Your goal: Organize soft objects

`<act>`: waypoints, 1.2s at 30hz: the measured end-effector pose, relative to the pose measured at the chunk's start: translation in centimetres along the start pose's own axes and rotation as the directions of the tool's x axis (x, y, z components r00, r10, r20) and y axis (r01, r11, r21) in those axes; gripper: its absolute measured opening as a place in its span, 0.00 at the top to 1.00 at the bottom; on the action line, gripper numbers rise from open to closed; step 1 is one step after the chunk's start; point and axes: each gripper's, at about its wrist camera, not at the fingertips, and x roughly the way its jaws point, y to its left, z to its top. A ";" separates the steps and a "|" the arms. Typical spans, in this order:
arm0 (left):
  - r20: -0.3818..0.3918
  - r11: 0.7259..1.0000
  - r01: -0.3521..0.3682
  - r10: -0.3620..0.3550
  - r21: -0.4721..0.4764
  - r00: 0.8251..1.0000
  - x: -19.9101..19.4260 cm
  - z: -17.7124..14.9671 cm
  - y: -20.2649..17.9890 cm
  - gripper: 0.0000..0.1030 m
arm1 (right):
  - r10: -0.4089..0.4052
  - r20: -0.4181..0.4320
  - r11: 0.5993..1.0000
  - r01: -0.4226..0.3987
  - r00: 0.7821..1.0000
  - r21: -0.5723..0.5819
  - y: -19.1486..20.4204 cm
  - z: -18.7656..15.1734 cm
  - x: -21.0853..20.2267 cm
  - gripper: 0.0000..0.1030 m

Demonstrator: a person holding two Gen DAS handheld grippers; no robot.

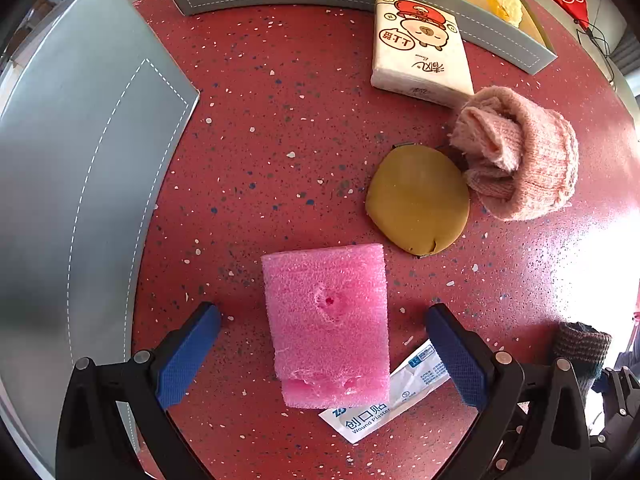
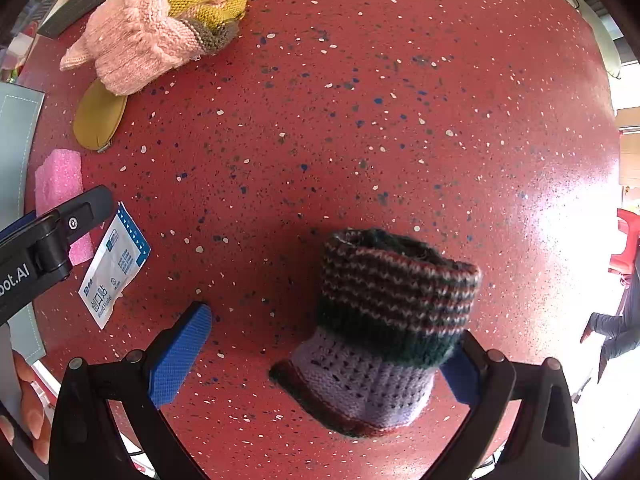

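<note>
Left wrist view: the left gripper (image 1: 322, 344) hangs with jaws wide apart astride the pink foam block (image 1: 326, 326) on the red speckled table (image 1: 280, 120), pads clear of it; a plaster packet (image 1: 400, 396) pokes out beneath. Right wrist view: the right gripper (image 2: 326, 350) stands fully spread; the striped knit glove (image 2: 384, 328) lies between its pads, against the right one.

left gripper (image 1: 323, 354): black frame, blue textured pads, silver rivets | right gripper (image 2: 325, 354): same black arms, blue pads, rivets | left gripper again, left edge of right view: cross-head screw, white "bot.AI" print | fingertips (image 2: 34, 420) lower left
</note>
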 end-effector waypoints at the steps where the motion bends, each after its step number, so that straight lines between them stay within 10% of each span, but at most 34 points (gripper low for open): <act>1: 0.001 1.000 0.001 -0.001 0.000 1.000 0.0 0.0 0.0 0.00 | -0.001 -0.001 1.000 0.001 1.000 0.001 0.0 0.0 0.0 0.00; 10: -0.009 0.997 -0.004 0.005 0.080 1.000 0.3 0.9 -0.4 0.01 | -0.011 0.019 1.000 0.011 1.000 -0.008 0.2 -0.5 -0.1 0.07; 17: 0.042 0.982 -0.006 -0.002 0.186 0.999 -0.9 0.8 -2.0 0.32 | 0.012 0.081 0.999 -0.015 0.997 0.045 -1.2 -1.9 -1.8 0.50; 20: 0.055 0.973 -0.006 -0.007 0.231 0.998 -1.2 0.5 -2.7 0.51 | 0.033 0.075 0.997 -0.037 0.997 0.063 -1.8 -3.0 -1.7 0.51; 36: 0.008 0.946 0.007 -0.010 0.323 1.000 -0.5 -7.8 -0.6 0.51 | 0.077 0.011 0.995 -0.077 0.997 0.070 -1.6 -13.8 0.3 0.51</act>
